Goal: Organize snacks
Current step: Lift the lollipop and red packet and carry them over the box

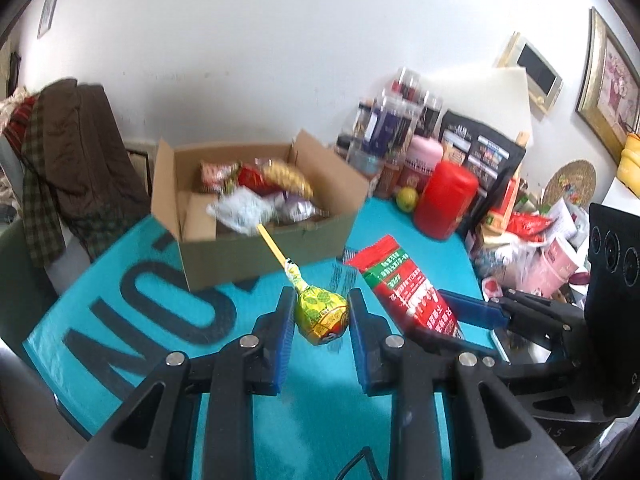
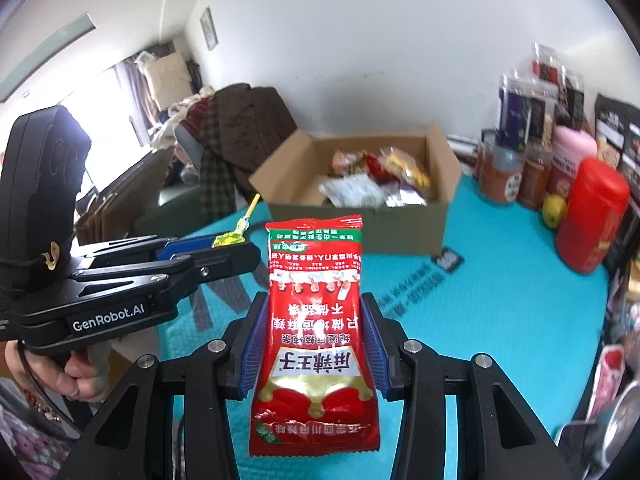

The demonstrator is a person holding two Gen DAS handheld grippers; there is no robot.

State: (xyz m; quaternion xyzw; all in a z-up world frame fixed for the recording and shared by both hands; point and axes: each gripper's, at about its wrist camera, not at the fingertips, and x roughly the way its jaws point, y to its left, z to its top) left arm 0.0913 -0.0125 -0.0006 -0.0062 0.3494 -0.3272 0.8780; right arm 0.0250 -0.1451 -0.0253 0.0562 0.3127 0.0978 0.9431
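Your left gripper (image 1: pixel 322 316) is squeezing a lollipop (image 1: pixel 320 312) by its round yellow-green head. The blue pads press on both sides of it. The yellow stick points away from you, toward the box.

Your right gripper (image 2: pixel 314 332) is clamped on a red snack packet (image 2: pixel 314 320). It holds the packet around the middle, standing up, with the writing upside down. In the left wrist view the packet sticks up just to the right of the lollipop.

Both snacks are up in the air above the teal mat (image 1: pixel 120 304) with big dark letters on it.

Farther away, in the middle of the mat, sits an open cardboard box (image 1: pixel 256 248). It is full of shiny snack bags (image 2: pixel 376 184).

On the far right stand a tall red tin (image 1: pixel 446 200), a small yellow-green fruit (image 2: pixel 554 210) beside it, and stacked jars (image 2: pixel 520 152) by the wall.

On the far left, a brown coat (image 1: pixel 80 148) hangs over a chair.
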